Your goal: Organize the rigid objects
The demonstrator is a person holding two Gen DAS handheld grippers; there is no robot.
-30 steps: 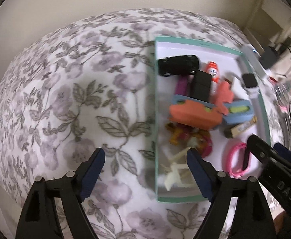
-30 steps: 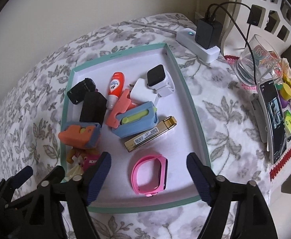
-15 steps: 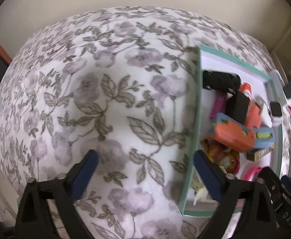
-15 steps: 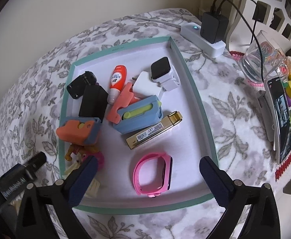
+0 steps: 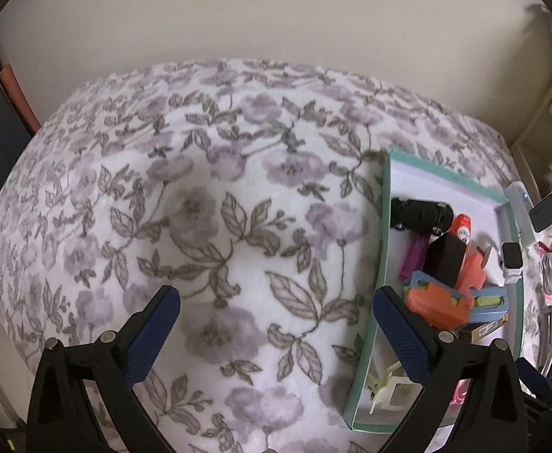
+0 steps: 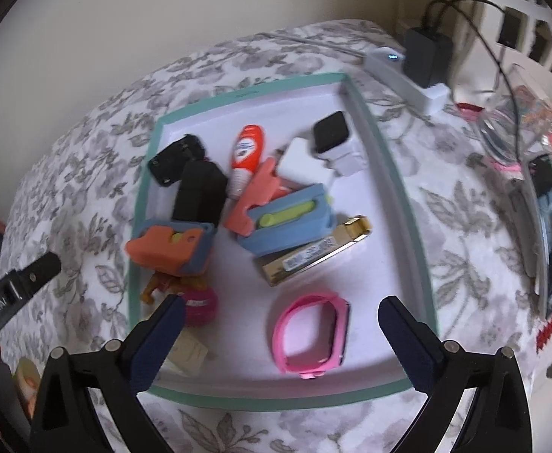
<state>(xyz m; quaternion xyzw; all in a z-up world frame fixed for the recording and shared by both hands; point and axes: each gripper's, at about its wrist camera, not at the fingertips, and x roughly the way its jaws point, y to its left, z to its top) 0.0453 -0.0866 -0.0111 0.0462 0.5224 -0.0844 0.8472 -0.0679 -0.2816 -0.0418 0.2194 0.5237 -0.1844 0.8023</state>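
A teal-rimmed white tray (image 6: 381, 158) holds several small rigid objects: a pink wristband (image 6: 310, 336), a gold bar (image 6: 313, 256), a blue case (image 6: 287, 219), an orange-and-blue case (image 6: 170, 245), a black box (image 6: 200, 192), an orange bottle (image 6: 247, 151) and a smartwatch (image 6: 330, 136). My right gripper (image 6: 276, 339) is open and empty, above the tray's near edge by the wristband. My left gripper (image 5: 276, 324) is open and empty over the bare floral cloth, left of the tray (image 5: 383, 234).
The floral cloth (image 5: 200, 207) covers the table. A white power strip with a black charger (image 6: 423, 56) lies behind the tray. A glass (image 6: 510, 120), a phone (image 6: 548, 234) and coloured small items stand at the right. A wall runs along the back.
My left gripper has swung left, away from the tray and out over the bare cloth. My right gripper has pulled back and up a little above the tray; both stay open.
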